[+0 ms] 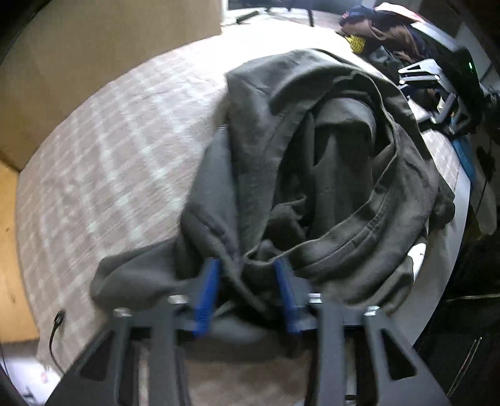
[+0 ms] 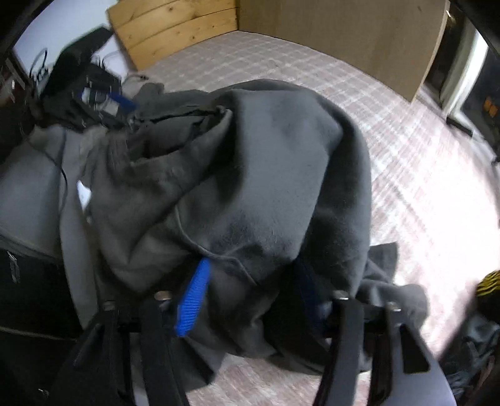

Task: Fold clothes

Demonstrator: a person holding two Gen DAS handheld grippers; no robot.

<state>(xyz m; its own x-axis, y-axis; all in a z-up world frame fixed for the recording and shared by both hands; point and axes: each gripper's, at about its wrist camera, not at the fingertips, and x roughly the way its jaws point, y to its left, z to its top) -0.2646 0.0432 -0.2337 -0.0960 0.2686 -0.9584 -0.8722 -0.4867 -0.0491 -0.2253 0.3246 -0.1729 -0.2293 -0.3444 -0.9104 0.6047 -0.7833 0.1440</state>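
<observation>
Left wrist view: the left gripper (image 1: 247, 274) has its two blue fingers (image 1: 206, 293) set a little apart with a bunch of the dark grey garment (image 1: 312, 162) pinched up between them; the cloth fills the gap, so the tongs hold it. The garment lies heaped and crumpled on the checked bedcover (image 1: 109, 150), its ribbed collar curving to the right. Beyond it sits a pile of other clothes (image 1: 381, 28), with the right gripper (image 1: 422, 73) near that pile. A brown board (image 1: 93, 47) stands behind the bed.

Right wrist view: the right gripper (image 2: 250, 290) is buried in the same garment (image 2: 265, 171). One blue finger (image 2: 192, 299) shows; the other is under cloth, which fills the space between them, so it looks gripped. The left gripper (image 2: 103, 100) shows beyond, at the garment's far edge. Wooden planks (image 2: 175, 28) stand at the back.
</observation>
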